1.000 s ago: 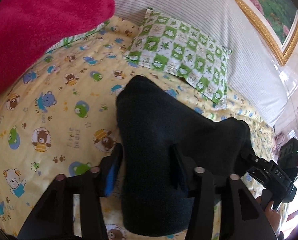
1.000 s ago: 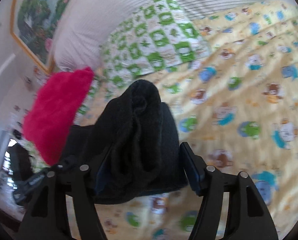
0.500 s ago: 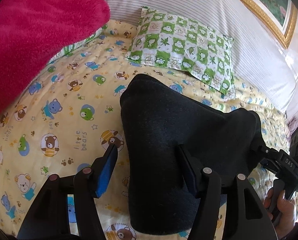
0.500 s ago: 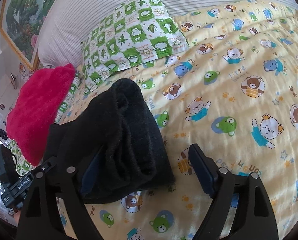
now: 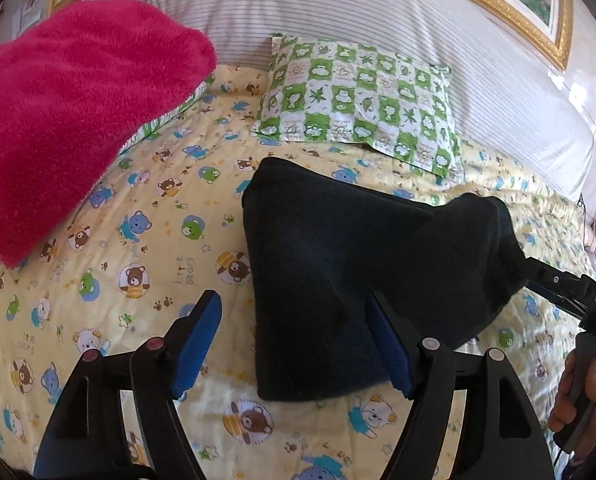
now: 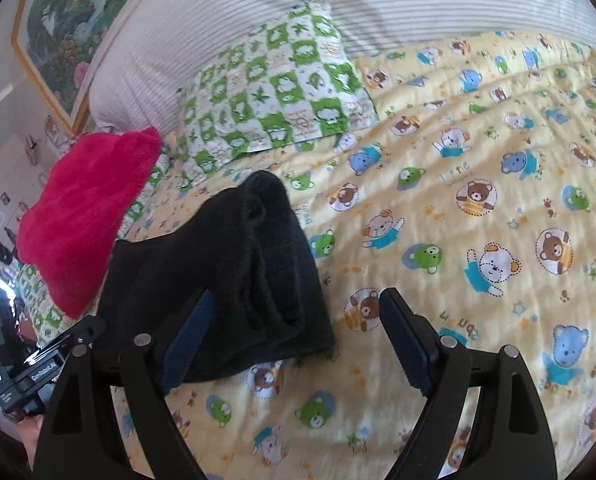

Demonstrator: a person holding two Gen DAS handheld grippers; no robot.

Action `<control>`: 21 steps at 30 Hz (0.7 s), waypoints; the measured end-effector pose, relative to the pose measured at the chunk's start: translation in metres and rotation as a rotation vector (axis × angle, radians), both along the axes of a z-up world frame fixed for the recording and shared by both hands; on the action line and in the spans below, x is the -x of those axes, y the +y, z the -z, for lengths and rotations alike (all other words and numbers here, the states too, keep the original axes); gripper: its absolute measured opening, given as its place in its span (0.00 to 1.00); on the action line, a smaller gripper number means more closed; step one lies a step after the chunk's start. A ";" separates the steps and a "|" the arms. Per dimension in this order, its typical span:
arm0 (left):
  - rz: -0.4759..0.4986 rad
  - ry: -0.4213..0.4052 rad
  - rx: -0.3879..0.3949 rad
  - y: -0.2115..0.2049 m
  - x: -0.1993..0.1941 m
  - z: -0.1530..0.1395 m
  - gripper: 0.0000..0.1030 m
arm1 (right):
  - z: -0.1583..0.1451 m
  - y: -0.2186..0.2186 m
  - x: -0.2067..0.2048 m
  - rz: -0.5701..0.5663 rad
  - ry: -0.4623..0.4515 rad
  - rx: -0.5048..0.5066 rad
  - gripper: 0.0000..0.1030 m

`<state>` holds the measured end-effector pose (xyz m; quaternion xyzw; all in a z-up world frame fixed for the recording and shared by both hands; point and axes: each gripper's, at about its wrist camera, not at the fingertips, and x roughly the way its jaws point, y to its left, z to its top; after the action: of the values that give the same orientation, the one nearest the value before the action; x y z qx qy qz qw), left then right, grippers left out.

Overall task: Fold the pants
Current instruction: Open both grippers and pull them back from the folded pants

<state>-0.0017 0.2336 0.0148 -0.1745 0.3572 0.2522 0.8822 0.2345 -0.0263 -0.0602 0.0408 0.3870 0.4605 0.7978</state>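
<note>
At the far left a pink blanket [image 5: 70,120] lies on the bed [image 5: 98,280], partly over a green checked pillow. The bed has a yellow sheet with little bears.

Near the left, the left tool [image 5: 294,340] stands with its two blue pads wide apart. The left pad hangs over the bare sheet. The right pad sits on the near edge of the pants [image 5: 349,272], but nothing is pressed between the pads.

The pants are black and already folded into a thick bundle. They lie in the middle of the bed, nearer than the checked pillow [image 5: 361,96], which rests at the far side against a white striped bolster [image 5: 337,4].

In the right wrist view the pants [image 6: 250,272] show their stacked layers at the right end. The right tool [image 6: 294,340] is also spread apart. Its left pad touches the near side of the bundle, and its right pad is over the sheet [image 6: 477,220], just beside the pants. The cloth is not clamped.

On the wall beyond the bolster hangs a picture [image 6: 66,28] in a gold frame.
</note>
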 end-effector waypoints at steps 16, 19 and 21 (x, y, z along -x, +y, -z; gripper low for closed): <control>0.011 0.010 -0.064 -0.026 0.012 -0.008 0.73 | -0.022 0.008 0.049 -0.208 -0.109 0.013 0.83; 0.010 0.012 -0.059 -0.026 0.015 -0.006 0.73 | -0.024 0.010 0.058 -0.250 -0.128 0.017 0.84; 0.009 0.020 -0.070 -0.028 0.017 -0.005 0.74 | -0.025 0.012 0.066 -0.276 -0.156 0.032 0.86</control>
<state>-0.0187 0.2058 0.0203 -0.1395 0.3577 0.2620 0.8854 0.1683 -0.0145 -0.0353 -0.0614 0.3332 0.5614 0.7550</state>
